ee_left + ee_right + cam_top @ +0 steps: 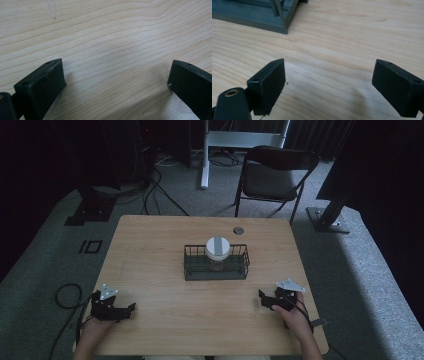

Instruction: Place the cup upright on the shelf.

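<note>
High view overlooks table (165,320); gripper views close on tabletop, probably tilted down.

Wooden desk (160,245) with a wire basket (216,270)

The basket sits mid-desk; both tools, left (127,311) and right (263,298), rest near the front edge.

Left gripper (131,308) jaws wide apart; right gripper (261,296) likewise, both low.

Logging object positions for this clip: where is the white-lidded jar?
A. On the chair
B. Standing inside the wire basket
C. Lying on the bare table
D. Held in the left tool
B: the jar stands inside the wire basket at mid-table, and both tools are open and empty.
</note>
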A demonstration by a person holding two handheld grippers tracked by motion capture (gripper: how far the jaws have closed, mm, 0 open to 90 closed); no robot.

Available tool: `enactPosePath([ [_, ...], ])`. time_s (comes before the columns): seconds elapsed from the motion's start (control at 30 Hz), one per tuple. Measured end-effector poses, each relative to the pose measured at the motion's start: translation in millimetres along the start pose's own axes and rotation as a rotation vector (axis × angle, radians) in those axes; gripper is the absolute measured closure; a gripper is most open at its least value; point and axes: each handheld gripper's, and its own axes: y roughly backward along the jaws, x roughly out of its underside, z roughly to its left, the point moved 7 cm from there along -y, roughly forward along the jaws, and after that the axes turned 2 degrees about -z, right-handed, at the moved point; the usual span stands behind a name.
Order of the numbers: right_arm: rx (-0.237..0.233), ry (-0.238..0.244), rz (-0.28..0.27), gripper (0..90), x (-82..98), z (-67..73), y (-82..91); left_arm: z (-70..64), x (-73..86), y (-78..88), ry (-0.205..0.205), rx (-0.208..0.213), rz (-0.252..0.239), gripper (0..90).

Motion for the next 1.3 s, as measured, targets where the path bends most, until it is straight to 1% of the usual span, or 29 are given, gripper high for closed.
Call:
enactPosePath([
  [0.13,-0.004,-0.007,0.023,11.4,4.2,-2.4,-0.4,0.0,0.0,0.0,0.0,0.0,0.0,1.2],
  [0.2,-0.007,-0.01,0.026,11.4,4.9,-2.5,-0.6,0.0,0.0,0.0,0.0,0.0,0.0,1.2],
  [0.4,-0.047,-0.015,0.065,11.4,8.9,-2.2,-0.7,0.0,0.0,0.0,0.0,0.0,0.0,1.2],
  [0.53,-0.061,-0.007,0.087,11.4,11.3,-1.6,-0.4,0.0,0.0,0.0,0.0,0.0,0.0,1.2],
  [0.63,-0.062,0.002,0.105,11.4,12.9,-1.1,-0.7,0.0,0.0,0.0,0.0,0.0,0.0,1.2],
  [0.77,-0.061,0.012,0.108,11.4,13.2,-1.0,-0.9,0.0,0.0,0.0,0.0,0.0,0.0,1.2],
  [0.87,-0.053,0.049,0.118,11.3,14.1,-0.4,-1.4,0.0,0.0,0.0,0.0,0.0,0.0,1.2],
  [1.3,-0.054,0.047,0.12,10.9,14.1,-0.6,-1.7,0.0,0.0,-0.1,0.0,0.0,-0.001,1.2],
])
